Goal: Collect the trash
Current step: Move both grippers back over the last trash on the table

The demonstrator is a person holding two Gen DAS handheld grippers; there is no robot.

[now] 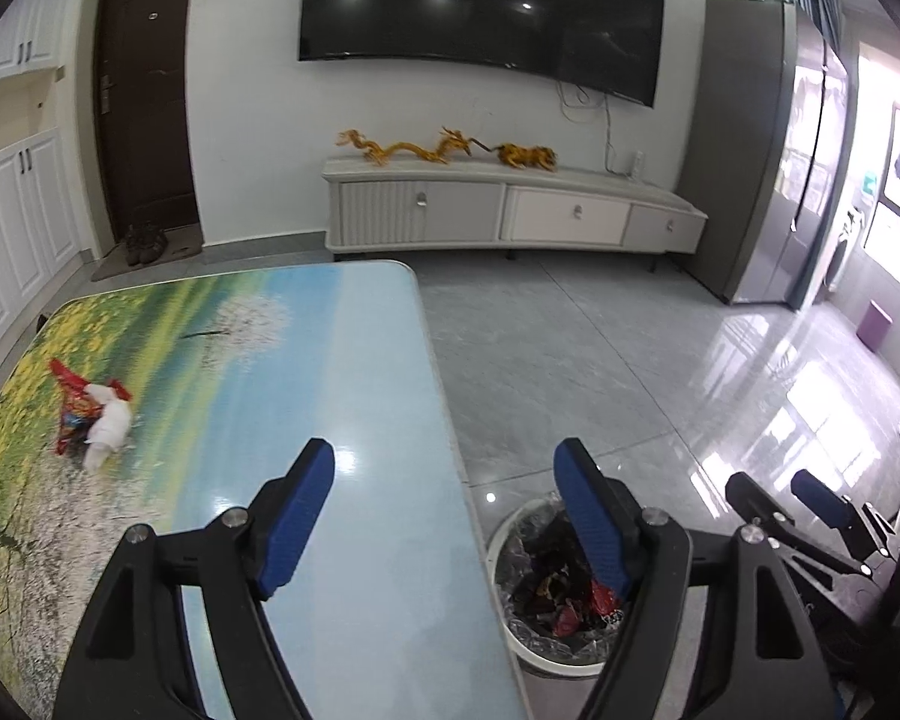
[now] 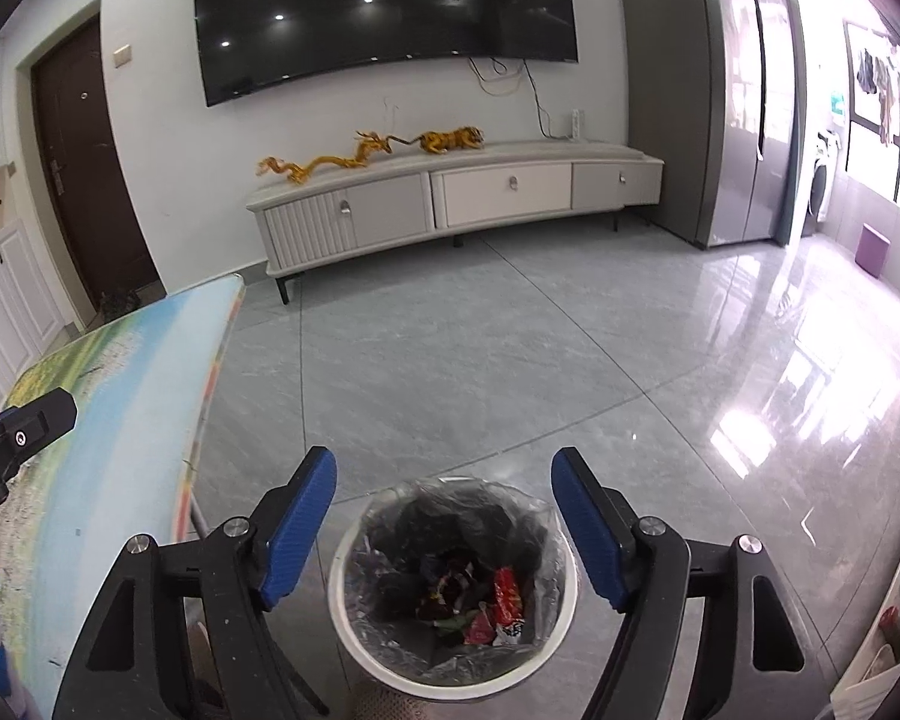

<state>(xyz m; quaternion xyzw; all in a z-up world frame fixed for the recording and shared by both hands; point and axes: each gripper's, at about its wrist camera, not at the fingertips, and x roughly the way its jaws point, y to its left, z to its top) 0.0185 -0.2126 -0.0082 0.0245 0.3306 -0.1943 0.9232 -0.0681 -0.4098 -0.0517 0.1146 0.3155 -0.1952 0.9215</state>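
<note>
**Both grippers empty, wrapper and tissue left on table**

Left gripper (image 1: 444, 516) hangs with jaws spread wide and nothing between them, over the table (image 1: 354, 396) edge. Right gripper (image 2: 444, 516) is likewise spread and empty, directly above the bin (image 2: 453, 576), which stands on the floor (image 2: 510, 360) just beside the table and holds wrappers in a clear liner. A red wrapper (image 1: 72, 402) and white tissue (image 1: 109, 426) lie touching each other on the table's far left part, well apart from both grippers.
</note>
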